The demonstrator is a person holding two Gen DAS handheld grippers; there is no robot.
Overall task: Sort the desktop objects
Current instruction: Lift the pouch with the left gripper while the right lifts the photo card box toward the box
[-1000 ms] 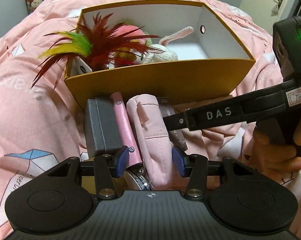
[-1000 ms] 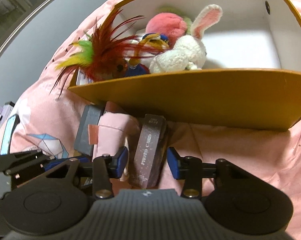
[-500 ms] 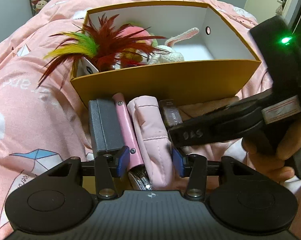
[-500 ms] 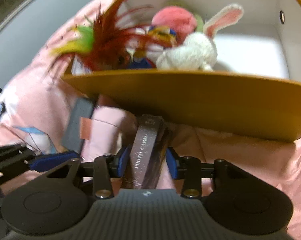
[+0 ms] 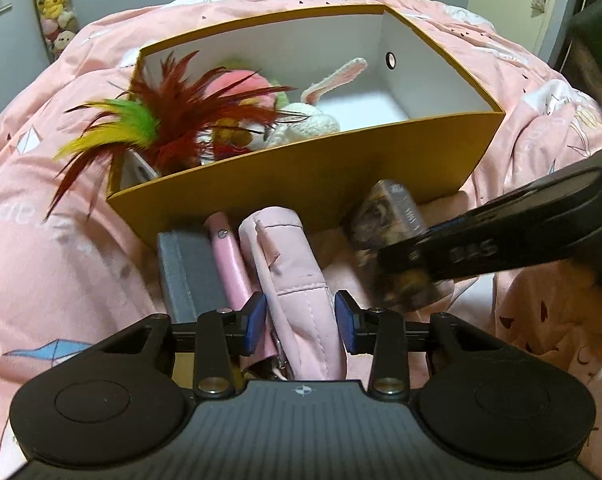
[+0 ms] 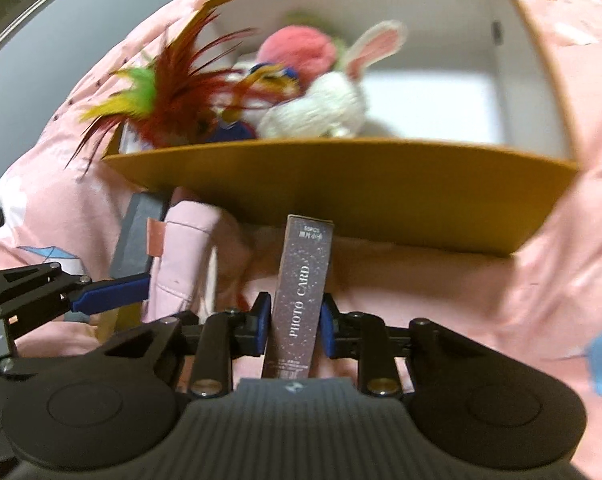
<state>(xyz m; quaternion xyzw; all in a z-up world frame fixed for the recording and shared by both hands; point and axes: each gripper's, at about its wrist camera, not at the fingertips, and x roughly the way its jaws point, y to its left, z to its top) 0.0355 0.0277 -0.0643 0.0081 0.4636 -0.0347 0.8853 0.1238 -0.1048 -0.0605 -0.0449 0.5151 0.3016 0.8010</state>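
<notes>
Left wrist view: our left gripper (image 5: 301, 318) points down at a row of items lying on the pink bedspread (image 5: 41, 248), just in front of the mustard box (image 5: 309, 172). Jaws are closing around the pink pouch (image 5: 297, 280); the pouch sits between the blue pads (image 5: 256, 322), and the left pad looks to be at its edge, the right one not quite on it. We read no firm clamp yet. Left of the pouch, touching it, lie a pink pen-like case (image 5: 231, 264) and a grey box (image 5: 189, 272). To the right our right gripper's arm (image 5: 501, 240) crosses the view, carrying the dark photo card box (image 5: 393, 240) (motion-blurred, so detail is poor). Inside the mustard box: a feather toy (image 5: 169, 120) at the left end, a pink plush (image 5: 245, 84) and a white bunny (image 5: 313, 120) mid-box; the right half shows bare white floor.

Right wrist view: our right gripper (image 6: 295, 326) has the photo card box (image 6: 301, 292) between its pads, both pads on the box's long sides, jaws closing tight on it. The box stands roughly upright along the fingers, its top end in front of the mustard box's (image 6: 341, 184) front wall. The left gripper's blue finger (image 6: 109, 292) pokes in from the left beside the pink pouch (image 6: 181, 256). Feather toy (image 6: 173, 92) and bunny (image 6: 325, 108) show over the wall (blurred).
</notes>
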